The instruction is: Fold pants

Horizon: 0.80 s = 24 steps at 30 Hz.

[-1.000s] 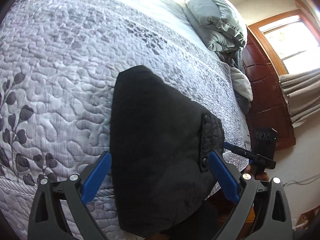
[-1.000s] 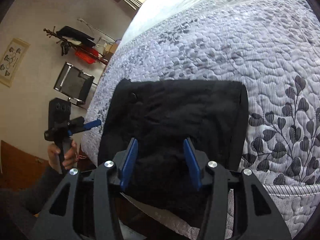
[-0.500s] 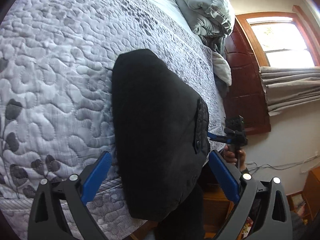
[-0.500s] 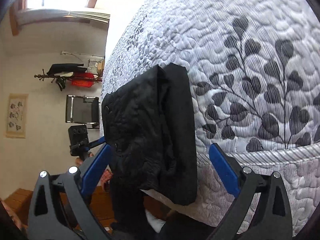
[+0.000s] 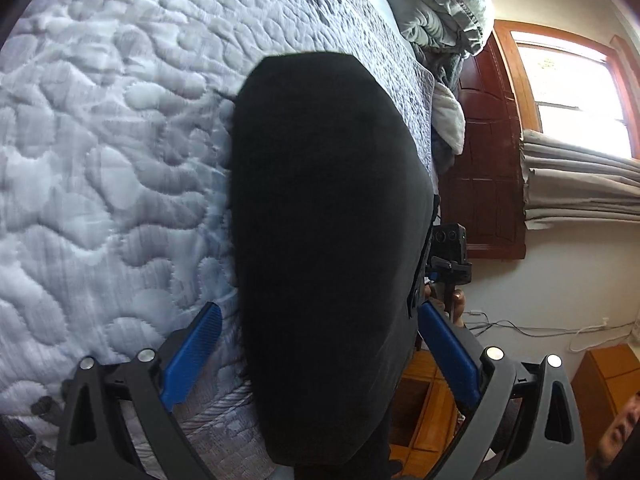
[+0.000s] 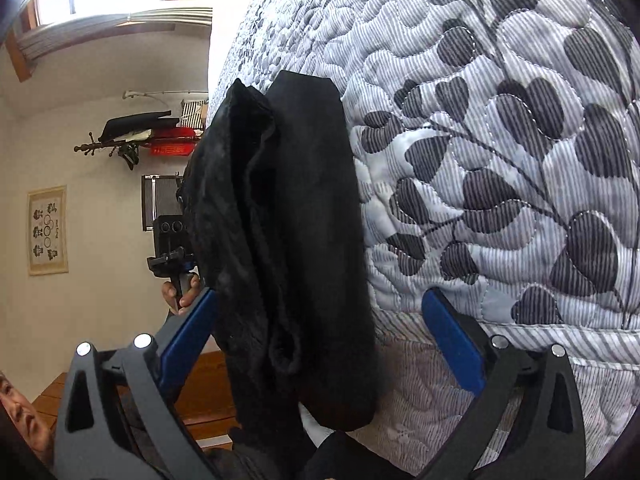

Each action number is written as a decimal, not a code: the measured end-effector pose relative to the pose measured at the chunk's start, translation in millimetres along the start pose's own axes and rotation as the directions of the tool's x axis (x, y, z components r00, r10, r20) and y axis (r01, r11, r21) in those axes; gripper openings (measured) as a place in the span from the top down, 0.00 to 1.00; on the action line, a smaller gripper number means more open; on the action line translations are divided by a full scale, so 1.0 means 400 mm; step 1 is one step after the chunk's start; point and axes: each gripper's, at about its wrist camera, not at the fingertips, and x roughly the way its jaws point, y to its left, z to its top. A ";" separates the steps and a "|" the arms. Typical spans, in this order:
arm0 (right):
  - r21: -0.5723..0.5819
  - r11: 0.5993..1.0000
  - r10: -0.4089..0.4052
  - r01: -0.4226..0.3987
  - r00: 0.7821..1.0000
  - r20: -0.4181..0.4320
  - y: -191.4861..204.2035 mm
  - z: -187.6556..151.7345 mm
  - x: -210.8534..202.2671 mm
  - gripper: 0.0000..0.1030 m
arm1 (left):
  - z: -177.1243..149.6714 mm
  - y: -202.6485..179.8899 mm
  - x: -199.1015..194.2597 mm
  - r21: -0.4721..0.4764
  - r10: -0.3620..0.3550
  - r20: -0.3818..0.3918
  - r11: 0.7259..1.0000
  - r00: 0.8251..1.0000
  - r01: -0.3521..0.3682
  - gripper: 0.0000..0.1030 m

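Both tongs released: left gripper (image 5: 318, 346) and right gripper (image 6: 316, 330) straddle folded black pants (image 5: 328, 216) lying at quilt (image 5: 112, 152) edge. Fold looks finished; withdraw straight, don't snag layers. Loose flap (image 6: 240, 216) needs flattening.

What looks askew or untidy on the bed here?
The folded pants overhang the quilt edge, and their layers gape unevenly on the right-wrist view's near side. Both tongs, left and right, are open.
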 end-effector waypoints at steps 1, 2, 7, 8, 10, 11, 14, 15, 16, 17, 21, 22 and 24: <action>0.000 1.000 0.002 -0.002 1.000 -0.006 0.002 0.001 0.003 0.02 | 0.001 -0.005 0.013 0.008 -0.018 -0.017 1.000 1.000 0.018 0.04; -0.004 1.000 0.001 -0.001 1.000 -0.013 0.006 -0.001 0.002 0.02 | 0.003 -0.009 0.026 0.017 -0.024 -0.029 1.000 0.999 0.024 0.04; -0.004 1.000 0.008 -0.008 1.000 -0.025 0.017 0.011 0.017 0.02 | 0.016 0.000 0.053 -0.008 -0.044 -0.036 0.999 0.998 0.044 0.04; -0.006 1.000 0.013 -0.013 1.000 -0.027 0.023 0.014 0.021 0.02 | 0.016 -0.001 0.051 -0.009 -0.051 -0.036 0.999 0.998 0.050 0.04; -0.009 0.999 0.042 -0.042 0.999 -0.033 0.027 0.016 0.026 0.02 | 0.014 0.000 0.051 -0.009 -0.052 -0.029 0.999 0.998 0.052 0.04; -0.010 0.999 0.046 -0.047 0.998 -0.035 0.030 0.020 0.034 0.02 | 0.015 0.000 0.054 -0.011 -0.053 -0.022 0.999 0.998 0.053 0.04; -0.020 0.997 0.068 -0.069 0.997 -0.043 0.045 0.029 0.058 0.02 | 0.008 -0.008 0.066 0.003 -0.030 -0.029 1.000 0.999 0.031 0.04; -0.029 0.997 0.070 -0.072 0.996 -0.051 0.050 0.032 0.070 0.02 | 0.009 -0.011 0.072 0.005 -0.020 -0.031 1.000 0.999 0.020 0.04; -0.038 0.997 0.067 -0.069 0.996 -0.057 0.057 0.036 0.081 0.02 | 0.010 -0.016 0.075 0.008 -0.011 -0.034 1.000 0.999 0.011 0.04; -0.044 0.997 0.061 -0.064 0.996 -0.059 0.063 0.039 0.088 0.02 | 0.011 -0.020 0.079 0.011 0.001 -0.036 1.000 0.999 0.000 0.04; -0.057 0.996 0.060 -0.063 0.996 -0.059 0.078 0.049 0.104 0.02 | 0.006 -0.037 0.084 0.033 0.048 -0.028 0.998 0.998 -0.047 0.07; -0.066 0.996 0.053 -0.057 0.997 -0.054 0.081 0.046 0.102 0.06 | 0.007 -0.043 0.084 0.038 0.066 -0.029 0.997 0.997 -0.065 0.10; -0.089 0.996 0.012 -0.016 0.999 -0.047 0.088 0.041 0.104 0.24 | 0.007 -0.045 0.080 0.025 0.087 -0.029 0.996 0.996 -0.086 0.27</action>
